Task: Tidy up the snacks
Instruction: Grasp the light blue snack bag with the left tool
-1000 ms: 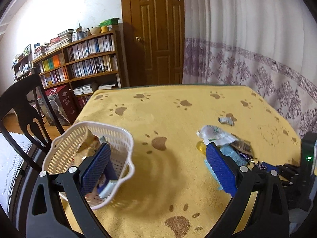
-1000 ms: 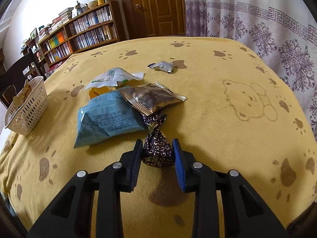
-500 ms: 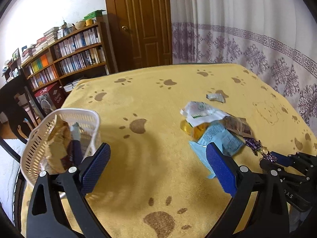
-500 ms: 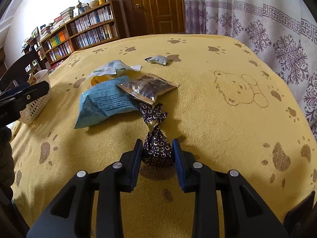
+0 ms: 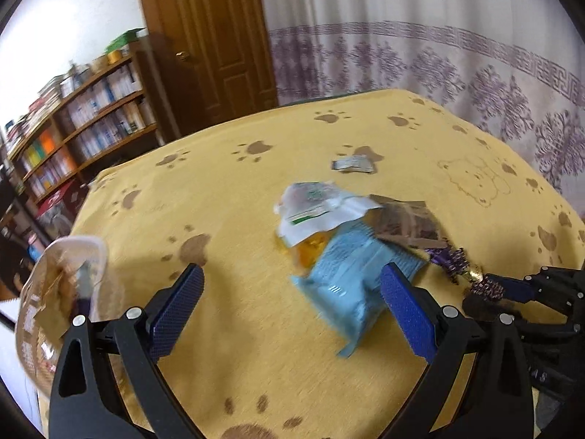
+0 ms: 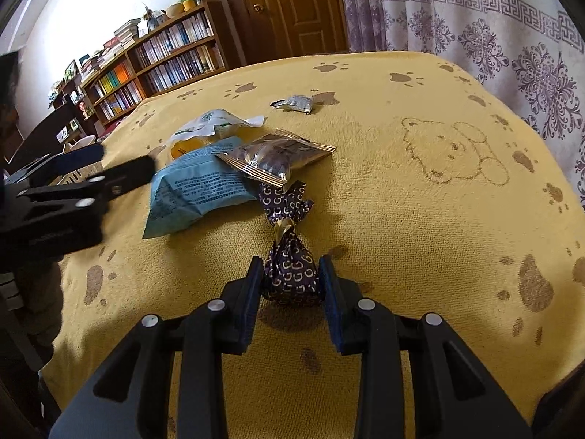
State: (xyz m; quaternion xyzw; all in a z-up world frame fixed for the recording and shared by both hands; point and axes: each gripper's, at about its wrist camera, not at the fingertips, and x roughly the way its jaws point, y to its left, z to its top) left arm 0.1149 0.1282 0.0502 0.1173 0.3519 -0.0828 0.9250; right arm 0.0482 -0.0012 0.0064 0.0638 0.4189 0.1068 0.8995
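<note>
My right gripper [image 6: 290,280] is shut on a purple wrapped candy [image 6: 290,270] patterned in gold, just above the yellow cloth. Beyond it lie a brown foil packet [image 6: 276,157], a light blue snack bag [image 6: 193,186], a white pouch [image 6: 214,124] over something orange, and a small silver wrapper [image 6: 296,103]. My left gripper [image 5: 292,303] is open and empty, hovering near the blue bag [image 5: 351,278]. The white basket [image 5: 58,292] holding snacks sits at the far left of the left wrist view. The right gripper [image 5: 497,289] with the candy shows at the right there.
The table [image 6: 438,219] wears a yellow cloth with brown paw prints and a bear outline. A bookshelf [image 6: 161,62], a wooden door [image 6: 289,3] and a purple-patterned curtain [image 6: 493,18] stand behind. The left gripper's body [image 6: 65,197] fills the left edge of the right wrist view.
My left gripper has swung right from the basket toward the snack pile, still open. The right gripper has drawn the candy back from the pile a little, still shut on it.
</note>
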